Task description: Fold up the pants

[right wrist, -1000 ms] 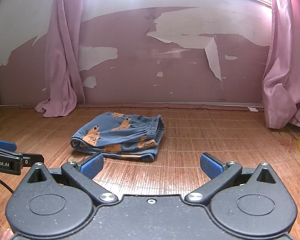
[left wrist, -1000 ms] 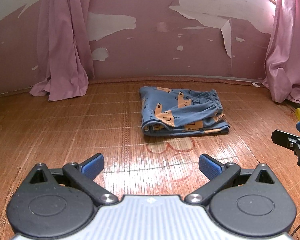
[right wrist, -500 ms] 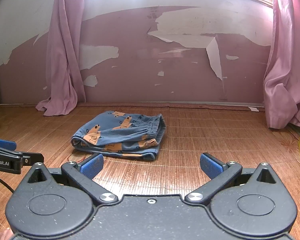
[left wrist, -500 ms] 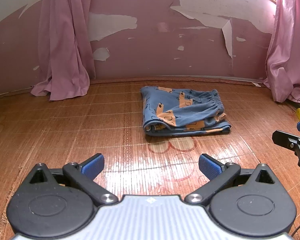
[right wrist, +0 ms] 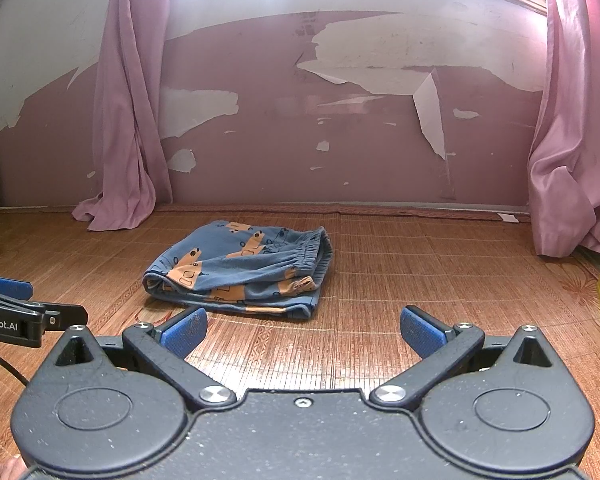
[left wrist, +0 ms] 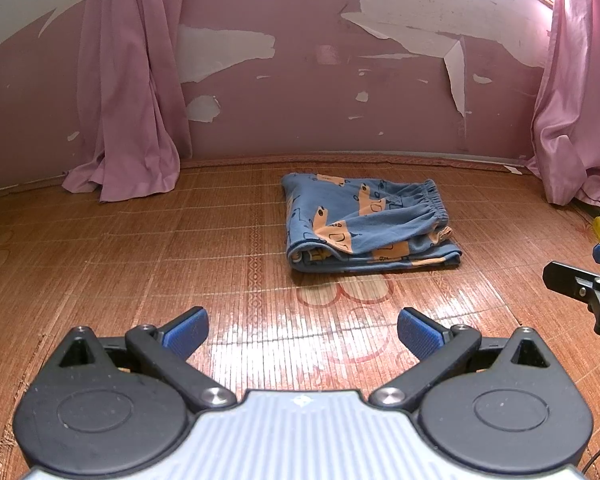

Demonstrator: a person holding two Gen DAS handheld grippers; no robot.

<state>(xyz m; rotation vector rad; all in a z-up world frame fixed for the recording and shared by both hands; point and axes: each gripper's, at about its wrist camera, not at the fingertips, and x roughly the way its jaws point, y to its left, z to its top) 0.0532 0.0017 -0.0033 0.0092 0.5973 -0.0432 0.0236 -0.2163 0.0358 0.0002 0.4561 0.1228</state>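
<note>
Claws both spread wide and empty: left claw (left wrist: 302, 330), right claw (right wrist: 303, 330) (apparently clear of the folded pants (left wrist: 364, 228))

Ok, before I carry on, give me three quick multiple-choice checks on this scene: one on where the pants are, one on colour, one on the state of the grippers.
1. Where do the pants lie?
A. on the woven mat, clear of both grippers
B. draped over a curtain
C. between the left gripper's fingers

2. What colour is the pants' fabric?
A. plain white
B. blue with orange print
C. green stripes

3. How do the left gripper and right gripper stand?
A. both shut on cloth
B. one open, one shut
C. both open and empty

Answers: 1 A, the folded bundle rests on the mat ahead of the fingertips. 2 B, orange shapes show on blue cloth. 3 C, each view shows blue pads wide apart over bare mat.
</note>
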